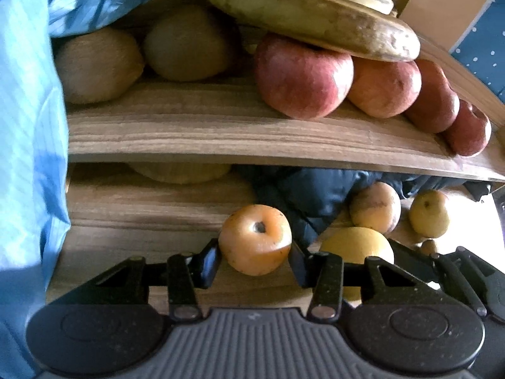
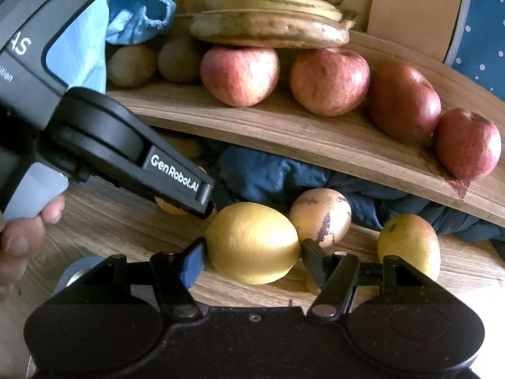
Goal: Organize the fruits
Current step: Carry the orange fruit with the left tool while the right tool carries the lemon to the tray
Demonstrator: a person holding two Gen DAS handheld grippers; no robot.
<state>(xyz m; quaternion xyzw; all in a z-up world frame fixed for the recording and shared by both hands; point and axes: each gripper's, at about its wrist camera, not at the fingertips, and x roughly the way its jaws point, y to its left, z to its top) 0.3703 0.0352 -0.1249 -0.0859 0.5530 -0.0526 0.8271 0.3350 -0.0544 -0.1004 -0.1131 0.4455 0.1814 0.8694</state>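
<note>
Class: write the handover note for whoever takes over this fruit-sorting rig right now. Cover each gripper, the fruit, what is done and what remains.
Left gripper: shut on the orange fruit, lower board.
Right gripper: shut on the lemon, lower board.
Done: upper shelf holds four red apples, kiwis and bananas.
Left: place both held fruits; two yellowish fruits remain below.

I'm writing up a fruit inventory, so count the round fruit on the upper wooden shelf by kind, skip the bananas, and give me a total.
Red apples: 4
Kiwis: 2
Total: 6
</note>
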